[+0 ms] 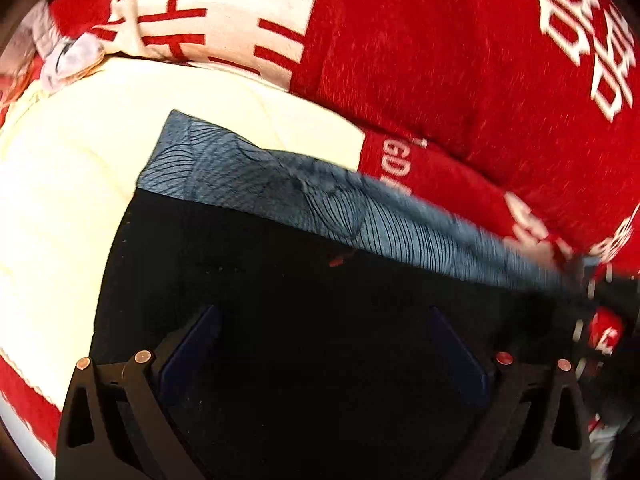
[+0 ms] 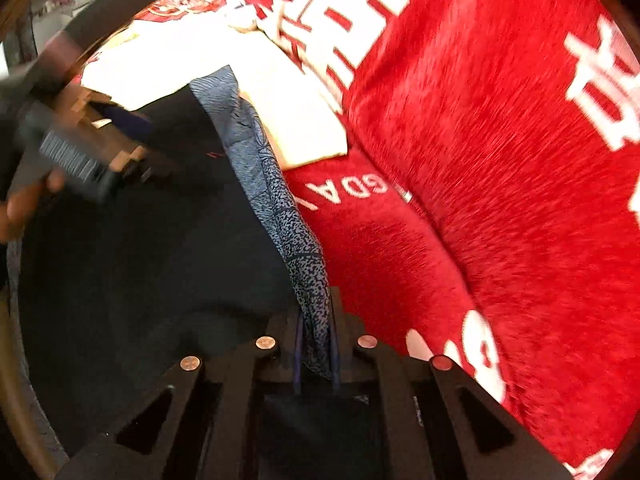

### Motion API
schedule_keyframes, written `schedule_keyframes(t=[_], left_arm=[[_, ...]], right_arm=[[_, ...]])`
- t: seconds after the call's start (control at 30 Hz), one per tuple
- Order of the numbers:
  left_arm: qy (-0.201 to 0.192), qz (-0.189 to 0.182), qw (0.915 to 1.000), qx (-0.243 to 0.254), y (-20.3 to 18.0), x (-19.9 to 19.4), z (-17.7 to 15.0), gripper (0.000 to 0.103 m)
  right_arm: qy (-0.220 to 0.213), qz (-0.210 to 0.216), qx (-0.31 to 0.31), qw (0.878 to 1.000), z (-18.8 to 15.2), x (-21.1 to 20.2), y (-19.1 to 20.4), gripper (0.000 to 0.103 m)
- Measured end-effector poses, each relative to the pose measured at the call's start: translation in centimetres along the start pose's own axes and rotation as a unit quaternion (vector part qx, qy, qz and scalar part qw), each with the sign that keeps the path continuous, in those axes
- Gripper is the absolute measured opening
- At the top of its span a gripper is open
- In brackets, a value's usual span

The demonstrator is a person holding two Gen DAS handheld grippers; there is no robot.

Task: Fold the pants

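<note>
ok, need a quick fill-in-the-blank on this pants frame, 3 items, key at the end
1. The right tongs are shut on the patterned ____ band of the pants.
2. The left tongs are ____, with dark fabric between the fingers.
3. The blanket under the pants is ____ with white lettering.

Missing words: blue; open; red

left claw [image 1: 324,344] spread wide over dark pants [image 1: 280,300]; patterned blue band [image 1: 280,188] beside red blanket [image 1: 460,60].
</note>
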State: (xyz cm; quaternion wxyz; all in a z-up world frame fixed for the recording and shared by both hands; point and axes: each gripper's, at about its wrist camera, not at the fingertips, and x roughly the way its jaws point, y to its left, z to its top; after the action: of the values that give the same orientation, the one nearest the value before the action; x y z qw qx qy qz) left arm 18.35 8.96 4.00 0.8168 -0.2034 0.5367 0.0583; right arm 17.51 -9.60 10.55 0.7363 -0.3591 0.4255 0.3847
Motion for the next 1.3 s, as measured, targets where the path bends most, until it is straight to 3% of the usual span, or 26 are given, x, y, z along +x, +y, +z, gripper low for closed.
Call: schedule_keyframes(t=[0.17,0.33,0.37,0.4,0.43,0.47,0.53,0.73,0.9,1.07,1.3], left_arm=[[-0.002,-0.054,0.9978,-0.039,-0.3,-1.9,1.4,0.103],[0.052,-0.028,0.9955,-0.074,-1.7,1.3,3.3,0.103],[0.066,-0.017,0.9950,-0.073,-2.0,2.5,3.5,0.097],[0.071,-0.006,0.9950,-0.071,-2.1,3.1,3.4,0.081],[0.080,-0.010,0.9949,-0.060,-2.4,3.6,3.1,0.038],[0.093,-0.024,0.9936,-0.059,-2.5,3.7,2.6,0.030],[0.082,-0.034,0.9942,-0.061,-2.6,2.6,1.6,0.021],[-0.008,-0.037,0.9992,-0.013,-3.5,-5.1,-2.9,0.019],[-0.048,-0.086,0.9951,-0.015,-1.5,-10.9,-7.8,0.019],[-0.043,-0.117,0.9915,-0.036,1.7,-11.7,-14.1,0.020],[0.023,-0.114,0.9902,-0.077,5.7,-6.8,-20.1,0.020]], right_arm=[[-0.026,-0.063,-0.027,0.997,-1.5,-2.6,4.2,0.011],[-0.029,-0.113,-0.054,0.992,-2.6,-2.2,7.0,0.010],[-0.028,-0.116,-0.055,0.991,-2.6,-2.0,7.1,0.010],[-0.028,-0.120,-0.054,0.991,-2.7,-1.9,7.3,0.010],[-0.028,-0.121,-0.051,0.991,-2.9,-2.0,7.3,0.009],[-0.029,-0.122,-0.047,0.991,-2.9,-2.1,7.3,0.008],[-0.034,-0.125,-0.038,0.991,-3.0,-2.6,7.4,0.007],[-0.059,-0.145,-0.008,0.988,-4.2,-6.1,8.3,0.006],[-0.082,-0.161,0.020,0.983,-5.7,-10.5,10.7,0.006],[-0.085,-0.164,0.026,0.982,-7.9,-12.1,15.3,0.006],[-0.029,-0.145,0.034,0.988,-11.7,-8.5,22.8,0.006]])
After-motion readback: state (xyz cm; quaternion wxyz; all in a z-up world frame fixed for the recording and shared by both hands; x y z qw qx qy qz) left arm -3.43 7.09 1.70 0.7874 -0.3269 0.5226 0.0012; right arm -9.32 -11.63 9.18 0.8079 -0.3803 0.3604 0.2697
